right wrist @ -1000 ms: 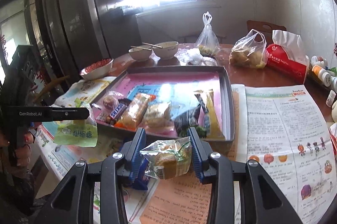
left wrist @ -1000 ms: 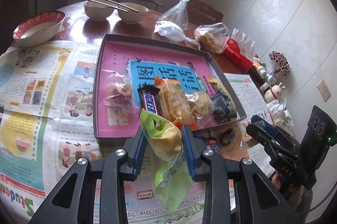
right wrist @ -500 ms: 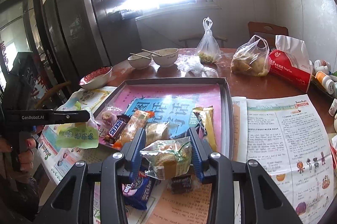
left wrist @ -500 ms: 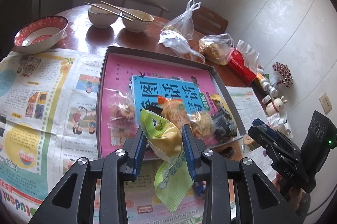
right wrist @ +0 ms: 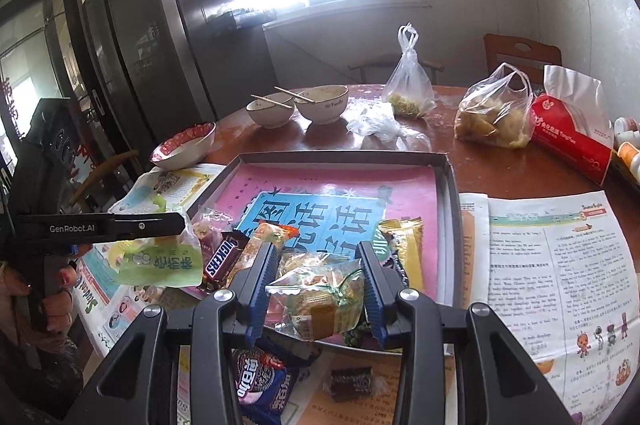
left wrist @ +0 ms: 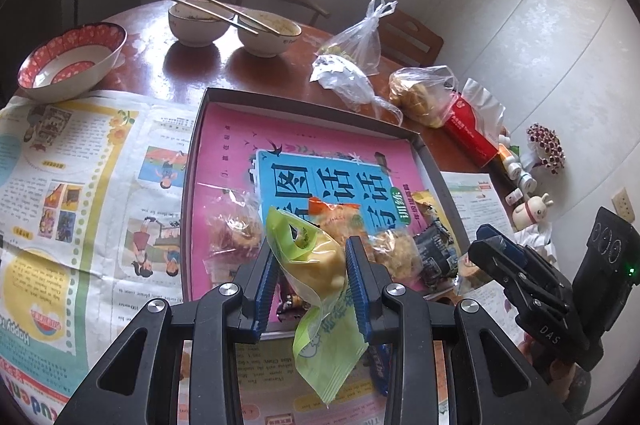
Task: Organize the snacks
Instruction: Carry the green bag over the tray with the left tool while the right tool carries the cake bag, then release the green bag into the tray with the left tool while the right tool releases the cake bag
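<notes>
My left gripper is shut on a green and yellow snack packet and holds it above the near edge of the shallow tray. It also shows at the left of the right wrist view. My right gripper is shut on a clear-wrapped pastry packet above the tray's near edge. In the tray lie a Snickers bar, an orange-ended packet, a gold-wrapped bar and other wrapped snacks.
An Oreo packet and a small dark packet lie on the newspaper before the tray. Behind it stand two bowls with chopsticks, a red-rimmed bowl, plastic bags, a red tissue pack and small bottles.
Both grippers have risen and moved forward over the tray's near edge, each still holding its packet. The Oreo and dark packets have come into the right wrist view.
</notes>
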Available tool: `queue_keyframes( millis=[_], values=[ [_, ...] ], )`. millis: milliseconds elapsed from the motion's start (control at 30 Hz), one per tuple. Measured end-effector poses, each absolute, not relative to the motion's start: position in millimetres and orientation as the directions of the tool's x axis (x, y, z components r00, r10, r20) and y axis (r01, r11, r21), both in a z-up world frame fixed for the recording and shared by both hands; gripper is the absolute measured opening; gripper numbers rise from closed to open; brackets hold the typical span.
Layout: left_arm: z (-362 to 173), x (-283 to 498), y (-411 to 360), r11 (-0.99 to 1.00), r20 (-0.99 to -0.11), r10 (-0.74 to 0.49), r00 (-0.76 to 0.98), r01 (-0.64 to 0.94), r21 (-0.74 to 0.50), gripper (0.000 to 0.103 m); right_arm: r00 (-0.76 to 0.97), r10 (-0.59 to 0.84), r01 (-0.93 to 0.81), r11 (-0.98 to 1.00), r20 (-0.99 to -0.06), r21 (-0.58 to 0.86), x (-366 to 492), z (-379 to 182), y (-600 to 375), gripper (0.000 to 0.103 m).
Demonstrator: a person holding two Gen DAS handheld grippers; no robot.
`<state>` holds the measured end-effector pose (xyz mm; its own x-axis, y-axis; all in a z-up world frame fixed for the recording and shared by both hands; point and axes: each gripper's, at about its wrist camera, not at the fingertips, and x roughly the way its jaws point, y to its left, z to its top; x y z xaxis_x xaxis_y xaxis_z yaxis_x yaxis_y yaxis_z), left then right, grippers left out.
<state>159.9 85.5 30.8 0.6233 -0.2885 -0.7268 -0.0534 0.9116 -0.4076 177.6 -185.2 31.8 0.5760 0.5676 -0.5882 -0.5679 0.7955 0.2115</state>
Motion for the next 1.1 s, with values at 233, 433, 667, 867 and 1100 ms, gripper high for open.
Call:
queue_keyframes(
  millis=[233,433,667,867,1100],
  values=[
    [23,170,83,0.913,-0.741,-0.294,0.604,-0.052,-0.405,0.034,0.561,0.567,-0.566,0.794,-0.604,0.22,186,26,-180,0.041],
    [20,178,79,0.919,-0.75,-0.292,0.594,-0.045,-0.393,0.034,0.548,0.57,-0.577,0.788,-0.612,0.216,192,24,-174,0.041],
    [17,186,77,0.922,-0.76,-0.289,0.582,-0.045,-0.385,0.034,0.533,0.571,-0.587,0.781,-0.625,0.212,200,20,-167,0.041],
    [13,193,74,0.923,-0.767,-0.292,0.572,-0.043,-0.383,0.034,0.523,0.567,-0.584,0.782,-0.636,0.217,206,16,-165,0.041],
    [8,198,74,0.922,-0.772,-0.293,0.564,-0.045,-0.383,0.034,0.518,0.564,-0.579,0.785,-0.643,0.221,210,13,-162,0.041]
  ],
)
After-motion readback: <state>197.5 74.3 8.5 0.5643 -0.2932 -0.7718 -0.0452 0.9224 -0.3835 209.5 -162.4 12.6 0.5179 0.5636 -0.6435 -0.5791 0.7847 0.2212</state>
